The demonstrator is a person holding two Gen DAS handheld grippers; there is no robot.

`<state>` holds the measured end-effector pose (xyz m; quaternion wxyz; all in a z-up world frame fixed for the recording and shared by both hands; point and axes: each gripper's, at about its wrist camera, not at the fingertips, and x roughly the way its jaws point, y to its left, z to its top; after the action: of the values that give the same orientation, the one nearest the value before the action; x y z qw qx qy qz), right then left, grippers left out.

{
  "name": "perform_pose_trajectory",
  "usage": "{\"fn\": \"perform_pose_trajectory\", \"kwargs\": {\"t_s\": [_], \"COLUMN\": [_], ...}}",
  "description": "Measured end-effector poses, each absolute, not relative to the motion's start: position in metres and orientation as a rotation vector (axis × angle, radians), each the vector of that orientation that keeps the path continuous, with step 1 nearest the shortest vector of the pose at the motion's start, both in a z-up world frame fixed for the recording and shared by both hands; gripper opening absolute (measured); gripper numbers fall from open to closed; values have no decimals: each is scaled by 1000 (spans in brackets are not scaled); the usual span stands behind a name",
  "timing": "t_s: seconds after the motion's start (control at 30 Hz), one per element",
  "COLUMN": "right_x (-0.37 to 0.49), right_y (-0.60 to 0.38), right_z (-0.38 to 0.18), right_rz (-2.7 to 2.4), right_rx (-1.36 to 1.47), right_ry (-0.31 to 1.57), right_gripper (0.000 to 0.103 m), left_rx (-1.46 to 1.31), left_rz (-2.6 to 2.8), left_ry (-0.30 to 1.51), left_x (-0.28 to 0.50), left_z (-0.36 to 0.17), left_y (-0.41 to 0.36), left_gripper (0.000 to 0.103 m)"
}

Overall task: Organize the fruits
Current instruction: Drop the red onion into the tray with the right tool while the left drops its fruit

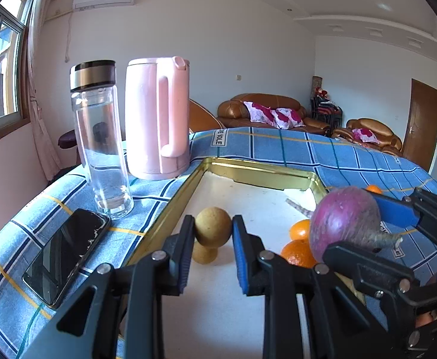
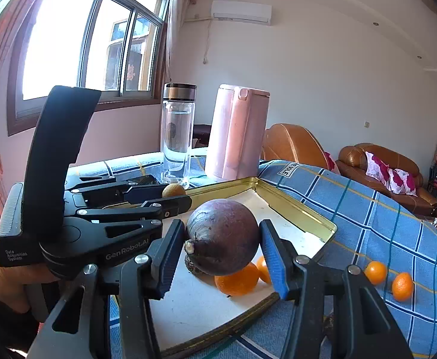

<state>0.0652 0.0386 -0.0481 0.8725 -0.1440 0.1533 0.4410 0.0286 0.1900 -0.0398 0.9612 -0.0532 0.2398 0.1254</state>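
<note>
Purple round fruit [image 2: 222,236] squeezed by right gripper [image 2: 222,240], held over gold metal tray [image 2: 296,209]. Smooth, firm, may slip; hold at widest part. Left gripper [image 1: 213,234] pinches small tan round fruit [image 1: 213,229], light, hard. Orange fruits [image 2: 237,279] below.

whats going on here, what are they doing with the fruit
A person is sorting fruit into a gold-rimmed tray on a blue checked cloth. The left tool grips a small tan fruit and the right tool grips a large purple fruit, both held over the tray. Oranges lie in the tray; two more sit on the cloth outside.
</note>
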Motion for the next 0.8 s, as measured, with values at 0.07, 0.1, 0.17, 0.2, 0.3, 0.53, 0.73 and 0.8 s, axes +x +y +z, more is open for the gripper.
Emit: {"fn": "perform_pose_trajectory", "kwargs": {"t_s": [0.07,0.1,0.17,0.2,0.3,0.53,0.73,0.8], "right_x": [64,63,63,64,65,72,77,79], "right_y": [44,47,51,53,56,59,63,65], "right_z": [-51,-52,-55,-56,-61,-66,-71,-73], "right_rz": [927,930,931,932,932,936,930,936], "right_rx": [-312,-318,-326,-330,-340,-339,-356,-363], "right_ry": [328,333,346,354,370,417,465,489], "right_gripper": [54,54,54,54,54,53,54,54], "left_rx": [-112,-111,-118,-120,-125,-127,-122,-121], "left_rz": [258,260,264,265,266,271,262,262], "left_ry": [495,499,507,512,525,569,596,603], "left_x": [29,29,30,31,33,39,42,42], "left_z": [-42,-42,-44,-45,-47,-55,-59,-61], "left_y": [193,194,198,199,201,205,205,205], "left_gripper": [26,26,26,26,26,26,26,26]}}
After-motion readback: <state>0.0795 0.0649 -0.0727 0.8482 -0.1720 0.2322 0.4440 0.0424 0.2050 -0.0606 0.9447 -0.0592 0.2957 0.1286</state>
